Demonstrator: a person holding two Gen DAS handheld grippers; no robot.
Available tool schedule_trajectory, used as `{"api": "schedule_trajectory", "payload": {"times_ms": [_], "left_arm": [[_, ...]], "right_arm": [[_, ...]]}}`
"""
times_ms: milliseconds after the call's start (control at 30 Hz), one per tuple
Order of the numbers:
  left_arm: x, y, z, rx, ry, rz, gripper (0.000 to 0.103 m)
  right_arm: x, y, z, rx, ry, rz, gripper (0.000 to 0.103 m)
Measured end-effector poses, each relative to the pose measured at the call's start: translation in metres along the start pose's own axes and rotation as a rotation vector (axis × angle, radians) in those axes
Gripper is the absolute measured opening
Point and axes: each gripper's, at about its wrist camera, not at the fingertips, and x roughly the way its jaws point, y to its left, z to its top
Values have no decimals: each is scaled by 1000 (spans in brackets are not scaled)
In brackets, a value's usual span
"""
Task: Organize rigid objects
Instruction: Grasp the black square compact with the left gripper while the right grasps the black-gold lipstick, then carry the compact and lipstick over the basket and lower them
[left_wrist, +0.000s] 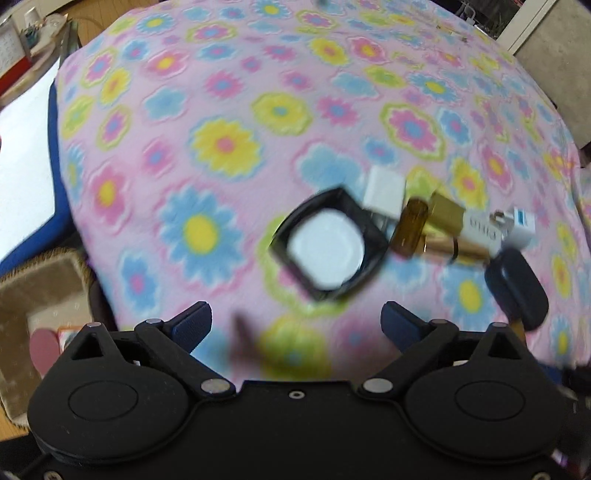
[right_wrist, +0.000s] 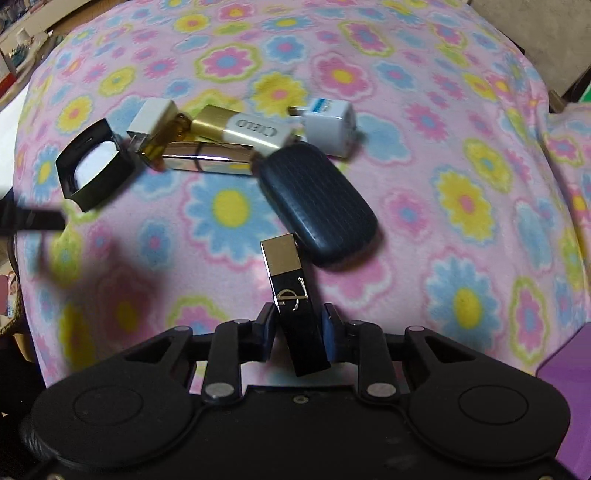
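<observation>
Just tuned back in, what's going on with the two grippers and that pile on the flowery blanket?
The right gripper is shut on a black lipstick tube with a gold end, held above the blanket just short of the dark oval case. The left gripper is open and empty above the black square compact. The rest lies clustered beside the compact: a white charger block, an amber vial, a gold-and-white CIELO tube, a gold tube and a white plug adapter.

Left wrist: aimed steeply down, close above the floral blanket (left_wrist: 221, 110).
Right wrist: likewise angled.
Shared: square black compact (left_wrist: 328, 243) (right_wrist: 94, 166).
</observation>
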Motion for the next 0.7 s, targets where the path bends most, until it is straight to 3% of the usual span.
{"api": "schedule_trajectory", "payload": {"times_ms": [100, 267, 400, 467, 500, 700], "left_arm": [[11, -12, 13, -2, 6, 51, 95], [25, -22, 30, -75, 21, 42, 95], [36, -30, 39, -106, 27, 98, 95], [43, -30, 40, -109, 54, 106, 90], [46, -29, 38, -108, 70, 95, 79], [44, -27, 23, -58, 60, 79, 77]], "right_arm": [[1, -11, -3, 17, -7, 32, 24], [1, -17, -4, 30, -17, 75, 25], [1, -21, -4, 35, -26, 94, 25], [1, -22, -4, 34, -29, 102, 25], [1, -23, -5, 35, -30, 105, 25], [-2, -25, -7, 39, -35, 115, 25]]}}
